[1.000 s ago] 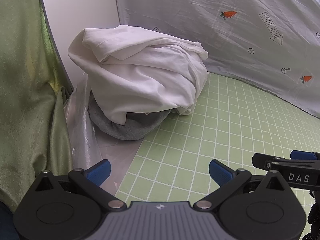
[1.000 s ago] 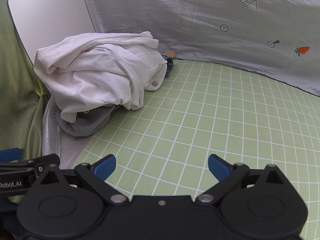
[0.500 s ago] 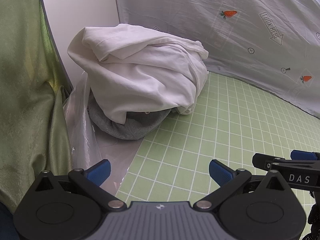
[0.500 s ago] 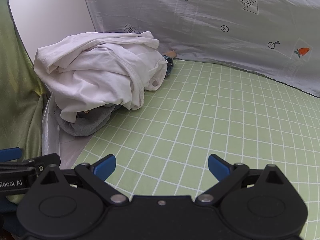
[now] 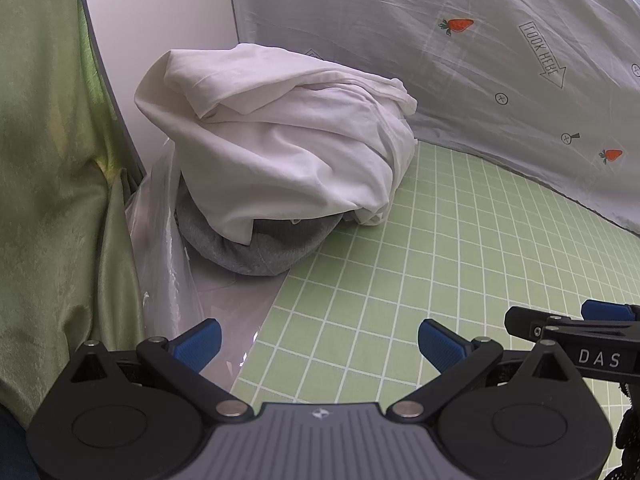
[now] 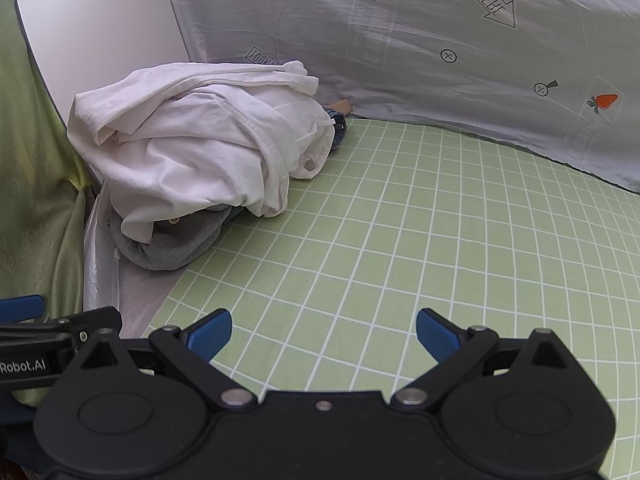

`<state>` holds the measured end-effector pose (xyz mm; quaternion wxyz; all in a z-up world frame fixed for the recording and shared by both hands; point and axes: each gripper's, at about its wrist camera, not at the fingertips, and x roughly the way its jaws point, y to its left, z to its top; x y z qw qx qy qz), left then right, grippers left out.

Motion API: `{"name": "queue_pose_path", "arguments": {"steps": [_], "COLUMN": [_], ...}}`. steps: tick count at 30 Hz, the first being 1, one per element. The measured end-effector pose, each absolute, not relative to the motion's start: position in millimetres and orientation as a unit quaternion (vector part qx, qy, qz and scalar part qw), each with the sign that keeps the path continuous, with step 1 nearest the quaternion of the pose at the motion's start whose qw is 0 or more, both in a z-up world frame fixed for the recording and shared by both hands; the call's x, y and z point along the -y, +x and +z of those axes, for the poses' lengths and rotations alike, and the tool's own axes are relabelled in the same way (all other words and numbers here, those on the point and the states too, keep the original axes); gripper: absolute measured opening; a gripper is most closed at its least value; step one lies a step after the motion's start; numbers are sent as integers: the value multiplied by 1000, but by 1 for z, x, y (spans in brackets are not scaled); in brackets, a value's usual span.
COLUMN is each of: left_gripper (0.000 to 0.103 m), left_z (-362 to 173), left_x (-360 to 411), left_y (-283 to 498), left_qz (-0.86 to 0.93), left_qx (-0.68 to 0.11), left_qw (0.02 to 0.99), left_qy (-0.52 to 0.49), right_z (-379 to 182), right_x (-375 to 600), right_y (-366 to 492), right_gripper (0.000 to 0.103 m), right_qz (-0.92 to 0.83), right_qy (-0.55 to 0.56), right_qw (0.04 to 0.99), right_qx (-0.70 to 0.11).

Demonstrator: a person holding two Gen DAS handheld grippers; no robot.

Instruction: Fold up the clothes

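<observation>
My left jaws [image 5: 318, 344] stand wide apart with nothing between them, blue pads [image 5: 198, 342] hovering over the near left edge of the green grid mat [image 5: 460, 248] where it meets a strip of bare pale table [image 5: 224, 300]. My right jaws [image 6: 324, 334] are spread just as wide and hold nothing either, poised over the near part of the mat. The two tools sit side by side: the tip of the right one shows at the right edge of the left wrist view, and the left one's tip pokes in at the left edge of the right wrist view.

Farther out and to the left lies the heap of clothes. A rumpled white shirt [image 5: 280, 148] is bunched on top, one button visible on its right side in the right wrist view. Under it sits a grey garment [image 5: 260, 252], its rounded edge sticking out toward me. A bit of dark blue fabric [image 6: 338, 128] peeks from behind the pile on the far right. The heap straddles the far left corner of the mat and the bare table.

A crinkled clear plastic bag [image 5: 160, 248] lies against the left of the pile. Left of that hangs a green curtain [image 5: 52, 184]. Behind the pile stands a white panel [image 6: 100, 40], and a grey sheet printed with carrots [image 6: 440, 60] runs along the far side of the mat.
</observation>
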<state>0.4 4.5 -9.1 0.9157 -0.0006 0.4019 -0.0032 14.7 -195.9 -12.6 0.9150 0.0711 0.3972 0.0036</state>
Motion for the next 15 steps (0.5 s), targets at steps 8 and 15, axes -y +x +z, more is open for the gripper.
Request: {"name": "queue_pose_path", "arguments": {"steps": [8,15], "left_gripper": [103,103], "left_z": [-10,-10], "left_x": [-5,-6], "left_y": [-1,-1], "left_qz": [-4,-6], "left_qx": [-401,-401], "left_qw": [916,916], "left_qy": [-1,-3], "right_z": [-13,-13], "right_x": [194,193], "right_y": [15,14], "right_gripper": [100,100], "right_qz": [4,3], "right_qy": [70,69], "right_qw": [915,915], "right_qx": [-398,-397]}}
